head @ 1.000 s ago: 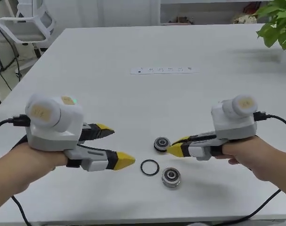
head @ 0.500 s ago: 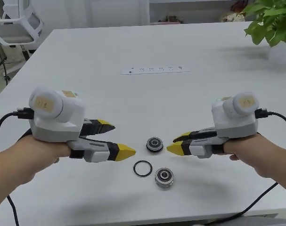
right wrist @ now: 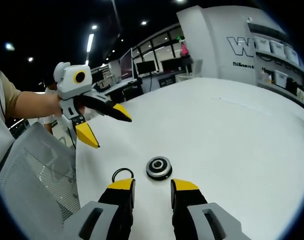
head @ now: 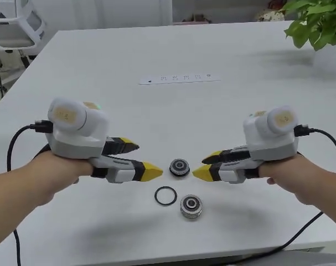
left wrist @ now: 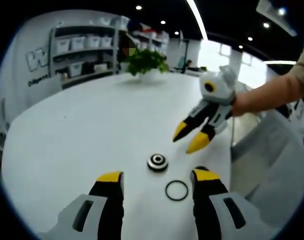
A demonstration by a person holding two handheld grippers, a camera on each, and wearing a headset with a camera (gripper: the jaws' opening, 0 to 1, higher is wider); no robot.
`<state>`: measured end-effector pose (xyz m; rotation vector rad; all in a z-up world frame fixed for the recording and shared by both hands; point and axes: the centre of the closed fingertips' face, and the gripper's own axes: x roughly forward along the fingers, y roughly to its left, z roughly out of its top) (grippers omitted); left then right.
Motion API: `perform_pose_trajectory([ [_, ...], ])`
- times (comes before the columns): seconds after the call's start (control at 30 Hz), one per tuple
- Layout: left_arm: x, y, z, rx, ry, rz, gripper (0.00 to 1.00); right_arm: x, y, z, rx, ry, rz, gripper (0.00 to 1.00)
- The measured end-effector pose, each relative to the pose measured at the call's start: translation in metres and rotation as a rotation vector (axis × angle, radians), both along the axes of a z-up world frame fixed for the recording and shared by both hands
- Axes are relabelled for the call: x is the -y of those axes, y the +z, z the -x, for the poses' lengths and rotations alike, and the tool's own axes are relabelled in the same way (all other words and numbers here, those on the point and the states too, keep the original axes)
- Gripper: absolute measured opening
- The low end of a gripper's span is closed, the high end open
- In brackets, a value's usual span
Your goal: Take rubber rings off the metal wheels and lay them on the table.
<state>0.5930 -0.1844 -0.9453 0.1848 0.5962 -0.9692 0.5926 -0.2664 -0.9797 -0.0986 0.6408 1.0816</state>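
Rubber ring (head: 165, 195) lies free on the worktop (head: 212, 111); our right hand-held gripper (head: 199, 165), jaws slightly apart, has backed off the far wheel (head: 179, 167), while our left hand-held gripper (head: 147, 159), jaws wide apart, nears it for the next ring.

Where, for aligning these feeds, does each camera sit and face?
Head view: on the headset, facing forward and down at the table; both forearms, the left tool and right tool show.
Left gripper view: on the left tool, looking along its own jaws at the right tool.
Right gripper view: on the right tool, looking along its own jaws at the left tool.
Shared: both gripper views face each other across one wheel and loose ring.
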Motion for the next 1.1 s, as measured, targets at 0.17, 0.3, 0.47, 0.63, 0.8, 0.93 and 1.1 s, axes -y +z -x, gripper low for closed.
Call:
perform_pose_trajectory([
  [0.17, 0.005, -0.008, -0.004, -0.012, -0.002, -0.005, 0.55, 0.000, -0.003, -0.002, 0.000, 0.003, 0.002, 0.27],
  [0.3, 0.008, -0.014, -0.006, -0.022, -0.005, -0.012, 0.55, 0.001, -0.007, -0.003, 0.000, -0.001, 0.011, 0.27],
  [0.47, 0.014, -0.018, -0.008, -0.034, -0.011, -0.009, 0.53, 0.000, -0.009, -0.002, -0.004, 0.007, 0.009, 0.28],
  [0.63, 0.021, -0.022, -0.010, -0.045, -0.019, -0.007, 0.51, -0.002, -0.012, 0.001, -0.003, 0.014, 0.014, 0.28],
  [0.8, 0.028, -0.028, -0.012, -0.058, -0.034, -0.014, 0.49, -0.002, -0.014, 0.001, -0.011, 0.008, 0.006, 0.28],
  [0.93, 0.035, -0.031, -0.015, -0.067, -0.041, -0.016, 0.47, 0.000, -0.015, 0.002, -0.012, 0.010, 0.012, 0.28],
  [1.1, 0.045, -0.033, -0.017, -0.060, -0.070, -0.029, 0.44, 0.005, -0.018, -0.001, -0.011, 0.002, 0.015, 0.28],
])
